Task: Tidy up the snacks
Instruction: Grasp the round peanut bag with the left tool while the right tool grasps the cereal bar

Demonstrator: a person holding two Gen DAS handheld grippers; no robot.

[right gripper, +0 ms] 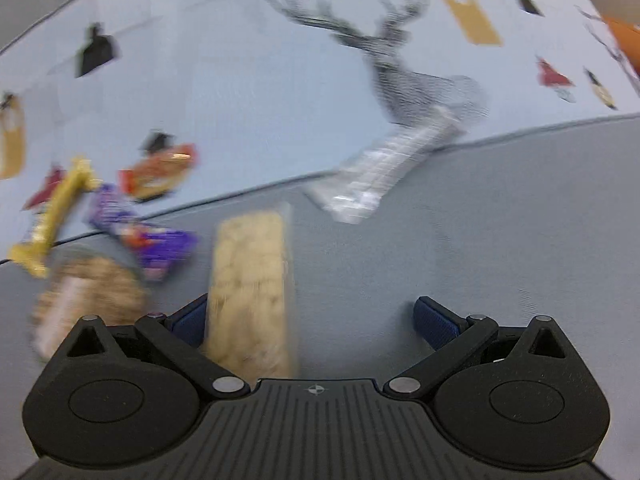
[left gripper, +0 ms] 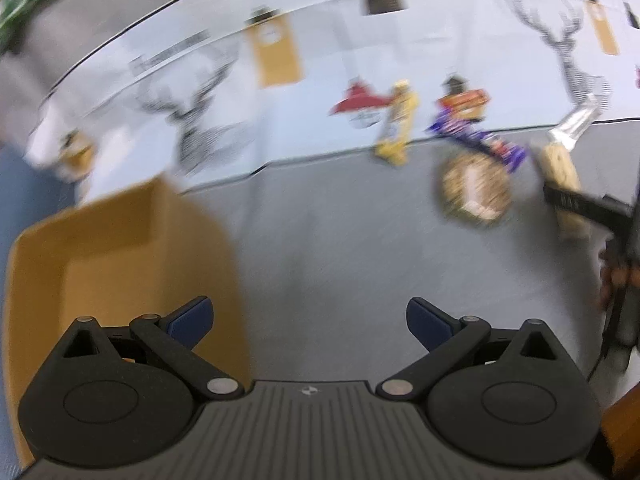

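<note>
My left gripper (left gripper: 309,322) is open over the grey table, beside an open cardboard box (left gripper: 120,240) at its left. Far ahead lie a yellow bar (left gripper: 396,124), an orange packet (left gripper: 464,102), a purple packet (left gripper: 476,138), a round cookie pack (left gripper: 476,190) and a long beige cracker pack (left gripper: 560,176). My right gripper (right gripper: 311,322) is open, and the beige cracker pack (right gripper: 250,284) lies between its fingers, close to the left fingertip (right gripper: 190,324). The round cookie pack (right gripper: 88,296), purple packet (right gripper: 144,236), yellow bar (right gripper: 52,216), orange packet (right gripper: 158,174) and a clear silvery wrapper (right gripper: 384,168) lie around it. Both views are blurred.
A pale cloth (left gripper: 320,60) printed with deer and tags covers the far part of the table (left gripper: 340,240). The other gripper's black finger (left gripper: 580,204) reaches across the cracker pack at the right edge of the left wrist view. An orange object (right gripper: 624,40) sits at the far right.
</note>
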